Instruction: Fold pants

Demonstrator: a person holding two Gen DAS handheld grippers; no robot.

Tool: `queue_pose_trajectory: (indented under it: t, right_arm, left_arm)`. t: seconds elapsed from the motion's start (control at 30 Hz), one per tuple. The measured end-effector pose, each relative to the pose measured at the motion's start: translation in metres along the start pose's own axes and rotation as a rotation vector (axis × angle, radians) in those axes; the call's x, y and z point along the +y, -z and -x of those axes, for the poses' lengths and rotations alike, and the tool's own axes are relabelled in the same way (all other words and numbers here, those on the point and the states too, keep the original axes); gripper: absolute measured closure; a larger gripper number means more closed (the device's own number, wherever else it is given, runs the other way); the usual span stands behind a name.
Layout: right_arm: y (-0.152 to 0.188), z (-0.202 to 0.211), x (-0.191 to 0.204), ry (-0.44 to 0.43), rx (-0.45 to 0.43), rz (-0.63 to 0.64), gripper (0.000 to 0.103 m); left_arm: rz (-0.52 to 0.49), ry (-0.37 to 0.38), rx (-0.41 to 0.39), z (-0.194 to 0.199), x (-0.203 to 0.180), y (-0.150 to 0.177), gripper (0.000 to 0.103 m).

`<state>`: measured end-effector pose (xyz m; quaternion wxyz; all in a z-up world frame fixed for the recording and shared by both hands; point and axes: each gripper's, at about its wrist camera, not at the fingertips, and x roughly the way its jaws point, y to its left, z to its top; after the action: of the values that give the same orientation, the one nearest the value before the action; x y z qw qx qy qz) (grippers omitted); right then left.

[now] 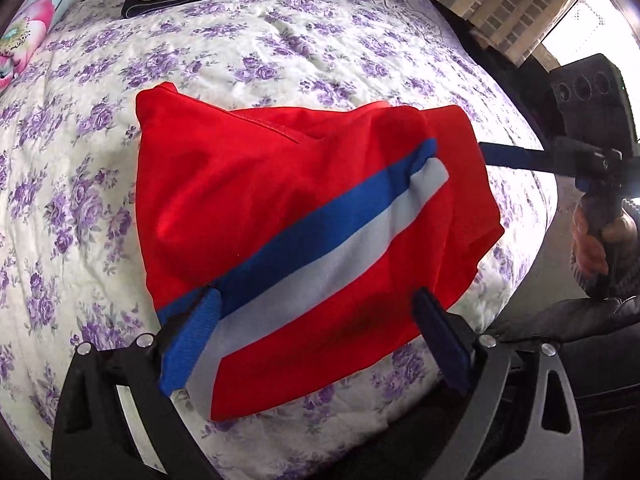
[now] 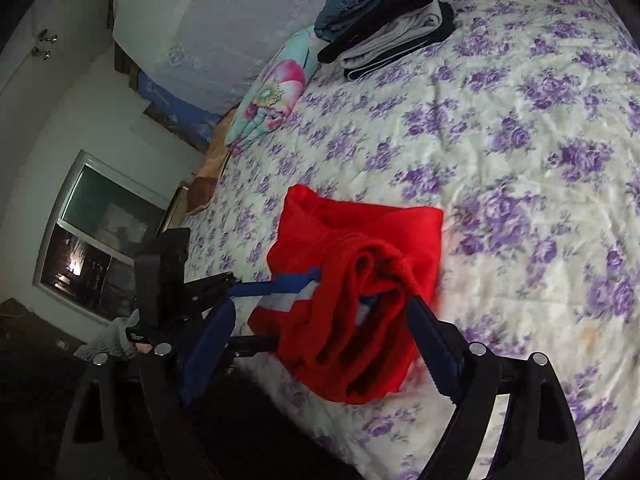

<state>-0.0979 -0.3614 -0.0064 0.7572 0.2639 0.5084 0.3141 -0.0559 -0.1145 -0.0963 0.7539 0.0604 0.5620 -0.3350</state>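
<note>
Folded red pants (image 1: 248, 208) with a blue and white stripe lie on the floral bedspread (image 1: 280, 60). My left gripper (image 1: 316, 296) is open, its two fingers wide apart over the near edge of the pants. One blue finger (image 1: 508, 157) of my right gripper reaches in at the pants' right edge. In the right wrist view the bunched end of the pants (image 2: 360, 320) lies between the fingers of my right gripper (image 2: 320, 304), which is open; its right pad sits against the cloth and the left pad stands clear. The left gripper (image 2: 288, 308) straddles the striped edge there.
A stack of folded clothes (image 2: 384, 20) and a flowered pillow (image 2: 272, 92) lie at the far side of the bed. The bed's edge runs close by the pants (image 1: 532, 216). A person's hand (image 1: 592, 240) holds the right gripper. A window (image 2: 100, 232) is on the wall.
</note>
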Motion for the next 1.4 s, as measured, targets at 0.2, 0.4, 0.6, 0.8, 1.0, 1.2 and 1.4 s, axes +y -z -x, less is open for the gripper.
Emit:
queue_pose_trajectory:
  t: [0.2,0.4,0.6,0.8,1.0,1.2,1.4]
  right_arm:
    - [0.006,-0.037,-0.006,0.011,0.050,-0.109,0.050]
    - [0.004,-0.058,-0.025,-0.052,0.034,-0.247,0.077]
    - [-0.027,-0.041,0.030,-0.058,-0.066,-0.081,0.087]
    - [-0.018,-0.018,0.018,0.032,-0.101,-0.034,0.088]
    - [0.029,-0.025,-0.052,0.010,-0.068,-0.337,0.088]
    - [0.019,-0.015,-0.043,0.079,-0.069,-0.289,0.067]
    - [-0.001,0.037,0.005,0.269,-0.240,-0.044,0.063]
  left_arm:
    - [-0.043,-0.012,0.024,0.006,0.000,0.007,0.010]
    - [-0.018,-0.003,0.012,0.014,0.014,0.008,0.010]
    - [-0.032,-0.005,-0.020,0.023,0.018,0.006,0.010]
    - [0.019,0.002,-0.040,0.027,0.032,0.006,0.010]
    - [-0.060,0.001,-0.095,0.034,0.017,0.002,0.010]
    - [-0.088,0.015,-0.177,0.048,0.009,-0.015,0.010]
    - [-0.120,0.037,-0.145,0.030,-0.002,-0.029,0.010]
